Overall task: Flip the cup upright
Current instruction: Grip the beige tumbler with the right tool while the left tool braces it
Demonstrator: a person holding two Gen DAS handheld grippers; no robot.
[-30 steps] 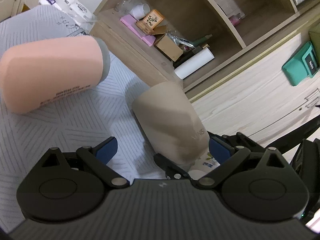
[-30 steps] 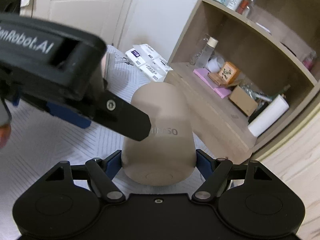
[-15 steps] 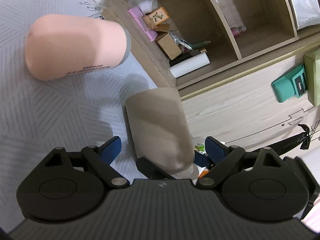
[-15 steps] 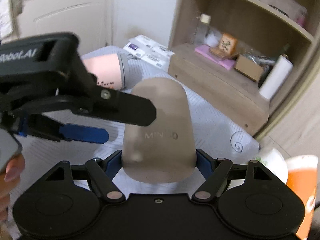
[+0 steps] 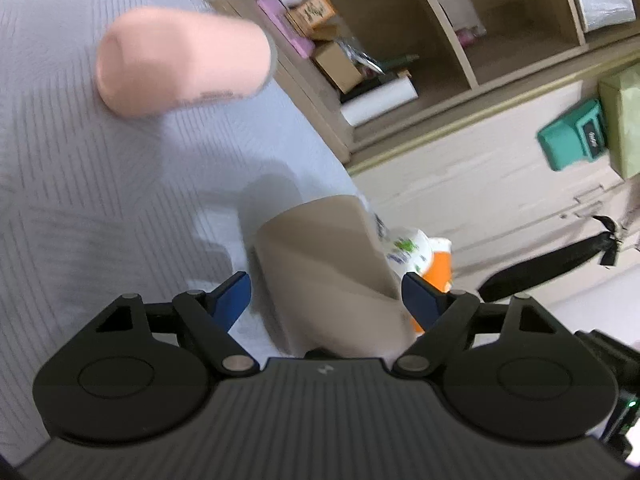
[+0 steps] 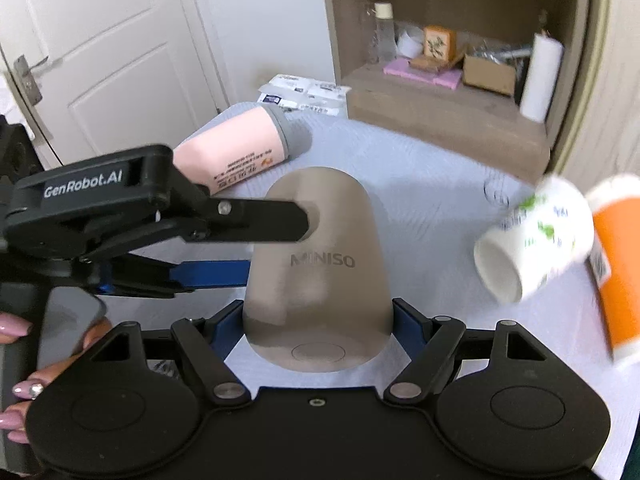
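Note:
A beige MINISO cup (image 6: 316, 264) is held between the fingers of my right gripper (image 6: 318, 320), base toward the camera, tilted above the grey cloth. My left gripper (image 5: 326, 296) is open, its blue pads on either side of the same cup (image 5: 324, 264). In the right wrist view the left gripper's fingers (image 6: 240, 220) reach the cup from the left, one finger touching its side. A pink cup (image 6: 236, 148) with a grey rim lies on its side further back; it also shows in the left wrist view (image 5: 180, 64).
A white printed cup (image 6: 532, 240) lies on its side at the right beside an orange cup (image 6: 616, 256). The grey cloth (image 6: 420, 184) covers the table. A wooden shelf unit (image 6: 440, 100) with boxes and a paper roll stands behind. A white door (image 6: 100, 48) is at the left.
The beige cup has turned in the right gripper. The left gripper has slid along it toward its open end. The white and orange cups have come into view.

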